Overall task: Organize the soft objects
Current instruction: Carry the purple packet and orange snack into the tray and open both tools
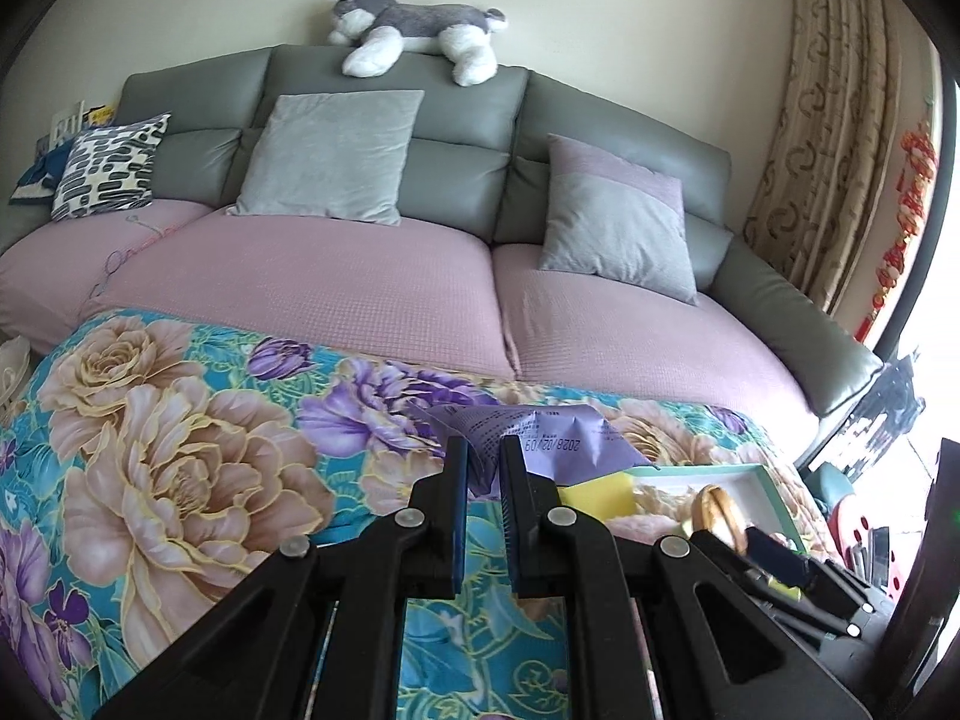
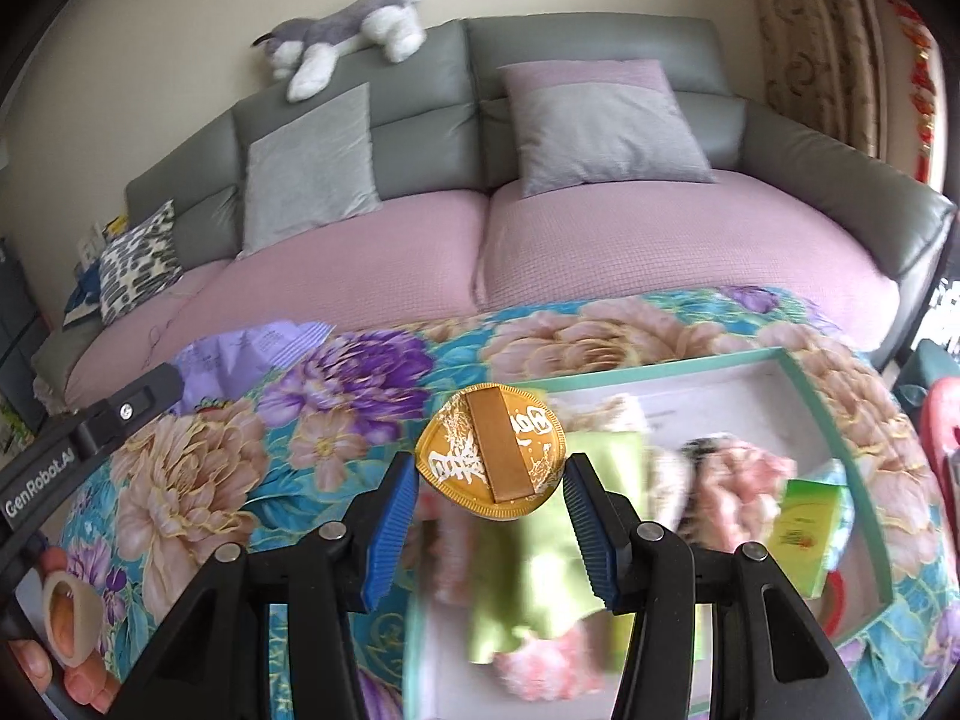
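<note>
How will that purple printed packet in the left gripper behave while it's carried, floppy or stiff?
Probably floppy: the purple packet is creased and flares above the left gripper, whose jaws pinch just its lower part. Likely light, since that thin pinch holds it up. The film looks smooth, so it may slip.

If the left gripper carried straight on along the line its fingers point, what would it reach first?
Probably the floral blanket near its far edge. The left gripper, shut on a purple printed packet, points forward and downward over it. The pink sofa seat lies just beyond; depth is hard to judge through the fisheye.
</note>
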`<state>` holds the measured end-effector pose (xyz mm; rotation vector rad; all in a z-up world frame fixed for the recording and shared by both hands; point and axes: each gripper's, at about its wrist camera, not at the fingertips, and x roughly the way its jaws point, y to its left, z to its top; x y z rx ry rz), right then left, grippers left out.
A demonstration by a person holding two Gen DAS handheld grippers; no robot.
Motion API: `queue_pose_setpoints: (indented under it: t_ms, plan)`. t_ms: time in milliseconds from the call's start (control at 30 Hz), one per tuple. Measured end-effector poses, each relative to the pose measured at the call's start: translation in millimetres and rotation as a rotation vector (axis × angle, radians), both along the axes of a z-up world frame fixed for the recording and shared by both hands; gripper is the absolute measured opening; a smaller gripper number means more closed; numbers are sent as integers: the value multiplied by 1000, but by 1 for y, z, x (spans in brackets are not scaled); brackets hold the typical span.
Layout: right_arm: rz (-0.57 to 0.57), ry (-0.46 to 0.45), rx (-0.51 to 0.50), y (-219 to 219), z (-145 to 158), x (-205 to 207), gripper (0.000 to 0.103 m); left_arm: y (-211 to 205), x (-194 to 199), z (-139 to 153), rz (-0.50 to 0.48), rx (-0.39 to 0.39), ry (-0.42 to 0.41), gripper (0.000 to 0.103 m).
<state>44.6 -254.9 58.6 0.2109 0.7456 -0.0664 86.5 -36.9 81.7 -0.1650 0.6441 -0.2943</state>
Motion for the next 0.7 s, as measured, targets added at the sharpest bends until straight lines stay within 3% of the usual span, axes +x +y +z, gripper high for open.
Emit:
queue_pose_setpoints:
  t_ms: [333,700]
  plan:
    - [-187,52,-27,-68,-8,-16,53,-52,-11,2,-129,24,-11,10]
    - [-247,92,-18,-99,-20,-24,53,-117,-20,-11,-280,66,9,11]
